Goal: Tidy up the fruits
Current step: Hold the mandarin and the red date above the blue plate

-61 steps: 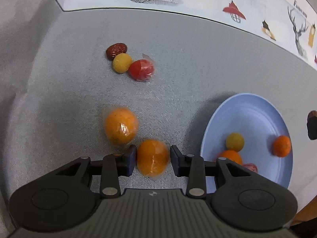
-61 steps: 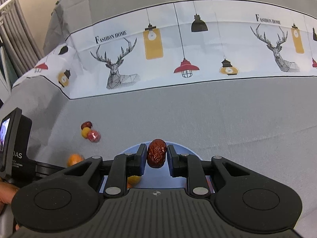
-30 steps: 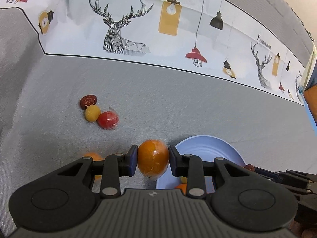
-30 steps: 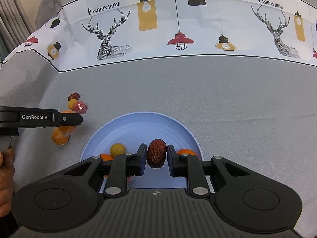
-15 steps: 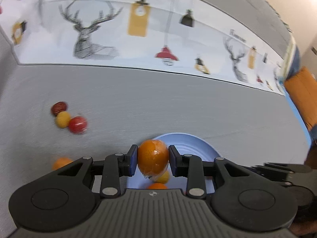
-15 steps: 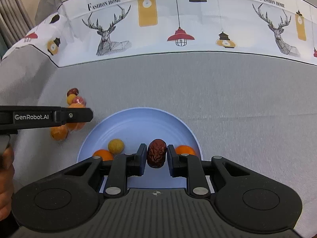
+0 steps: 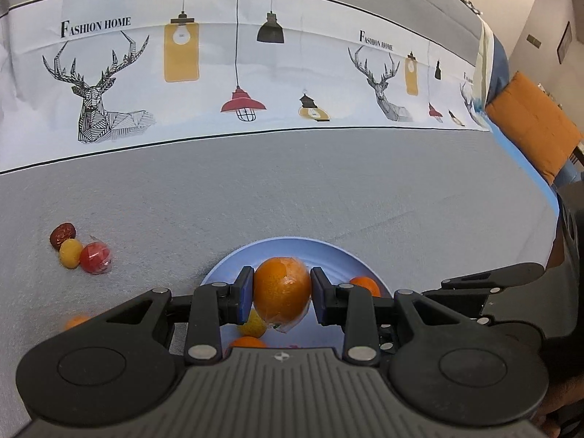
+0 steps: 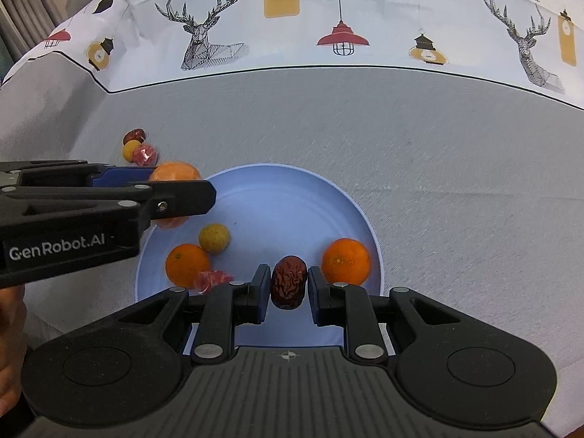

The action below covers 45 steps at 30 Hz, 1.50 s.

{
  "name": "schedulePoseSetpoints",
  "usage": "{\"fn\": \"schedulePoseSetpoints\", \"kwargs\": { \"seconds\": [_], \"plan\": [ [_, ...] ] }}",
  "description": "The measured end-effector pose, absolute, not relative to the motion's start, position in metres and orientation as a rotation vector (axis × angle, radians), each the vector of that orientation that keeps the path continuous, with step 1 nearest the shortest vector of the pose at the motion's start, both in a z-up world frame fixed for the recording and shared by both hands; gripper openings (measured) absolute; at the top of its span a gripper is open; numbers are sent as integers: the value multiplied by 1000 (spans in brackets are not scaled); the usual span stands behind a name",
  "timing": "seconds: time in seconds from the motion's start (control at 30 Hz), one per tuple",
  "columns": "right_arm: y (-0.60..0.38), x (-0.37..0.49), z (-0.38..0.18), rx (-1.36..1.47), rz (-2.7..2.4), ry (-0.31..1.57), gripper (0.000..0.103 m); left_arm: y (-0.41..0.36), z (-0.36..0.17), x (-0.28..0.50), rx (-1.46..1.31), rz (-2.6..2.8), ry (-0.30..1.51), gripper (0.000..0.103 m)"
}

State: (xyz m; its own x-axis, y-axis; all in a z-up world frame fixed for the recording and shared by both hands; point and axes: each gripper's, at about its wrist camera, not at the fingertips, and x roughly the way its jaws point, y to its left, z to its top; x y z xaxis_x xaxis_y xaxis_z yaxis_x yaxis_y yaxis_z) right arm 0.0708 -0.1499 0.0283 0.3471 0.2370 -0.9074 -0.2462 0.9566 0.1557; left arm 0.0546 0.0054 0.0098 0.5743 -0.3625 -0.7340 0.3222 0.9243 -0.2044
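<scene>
From the left wrist, the left tongs (image 7: pixel 281 295) are squeezed shut on a wrapped orange (image 7: pixel 281 294). The blue plate (image 7: pixel 339 253) lies right under and just ahead of these tongs, so the orange hangs over the plate. It only needs to go down and be let go. To the left of the tongs, well apart on the grey worktop (image 7: pixel 328 189), sit a dark date (image 7: pixel 62 235), a small yellow fruit (image 7: pixel 70 252) and a wrapped red fruit (image 7: pixel 95 257), all touching. One more orange fruit (image 7: pixel 76 321) peeks out near the left side of the tongs.

From the right wrist, the right tongs (image 8: pixel 288 286) are squeezed shut on a wrinkly date (image 8: pixel 289 281). Its long side runs straight ahead, along the fingers. The plate (image 8: pixel 284 189) is right below and ahead of these tongs too. On it lie two oranges, one to the left (image 8: pixel 187 264) and one just to the right (image 8: pixel 346 261). A yellow fruit (image 8: pixel 214 238) and a pink wrapped fruit (image 8: pixel 212 279) lie on the left too. The left tongs (image 8: pixel 175 191) reach in over the plate's left edge. Both tongs are over the plate, so I think both fruits are ready to drop. They should land in the bare spots.
</scene>
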Motion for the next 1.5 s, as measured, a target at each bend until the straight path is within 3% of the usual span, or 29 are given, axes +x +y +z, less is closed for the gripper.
{"fn": "schedulePoseSetpoints", "kwargs": {
  "seconds": [1.5],
  "plan": [
    [-143, 65, 23, -29, 328, 1193, 23, 0, 11, 54, -37, -413, 865, 36]
  ]
}}
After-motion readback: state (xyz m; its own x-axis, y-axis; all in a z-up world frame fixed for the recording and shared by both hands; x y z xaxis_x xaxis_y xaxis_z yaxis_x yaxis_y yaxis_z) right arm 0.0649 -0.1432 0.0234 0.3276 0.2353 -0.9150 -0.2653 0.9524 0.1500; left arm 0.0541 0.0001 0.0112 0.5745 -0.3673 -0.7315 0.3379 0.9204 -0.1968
